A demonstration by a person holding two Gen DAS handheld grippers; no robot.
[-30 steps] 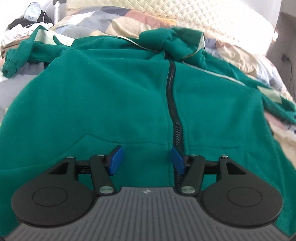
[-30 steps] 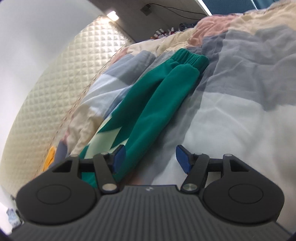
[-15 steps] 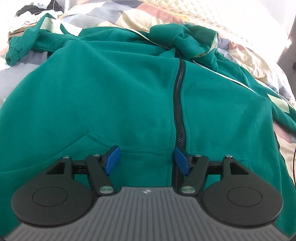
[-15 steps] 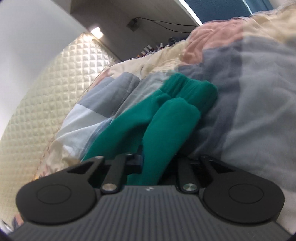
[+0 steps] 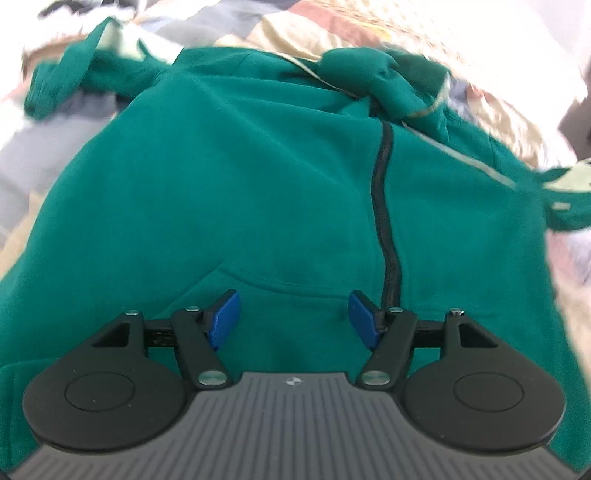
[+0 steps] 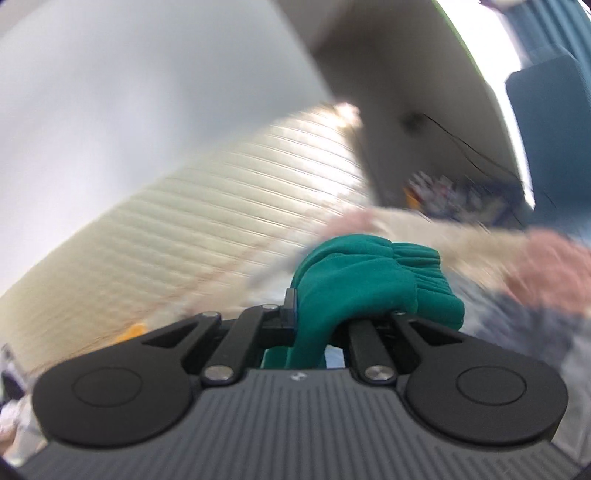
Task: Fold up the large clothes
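A green zip-up hoodie (image 5: pixel 258 192) lies spread front-up on the bed, its black zipper (image 5: pixel 384 206) running away from me and its hood bunched at the far end. My left gripper (image 5: pixel 293 319) hovers open just above the hem by the pocket seam, nothing between its blue pads. In the right wrist view my right gripper (image 6: pixel 332 314) is shut on the hoodie's green sleeve (image 6: pixel 354 284), which drapes over the fingers with the ribbed cuff hanging beyond them, lifted off the bed.
A patchwork quilt (image 5: pixel 332 29) in grey, pink and cream covers the bed (image 6: pixel 517 254) under the hoodie. A cream quilted headboard (image 6: pixel 207 206) and a white wall stand behind. Clutter sits on a shelf (image 6: pixel 443 188) at the back, beside a blue curtain.
My right gripper closed on the sleeve and raised it high off the quilt, so its view now faces the headboard and wall. The left gripper drifted slightly left across the hem, still open.
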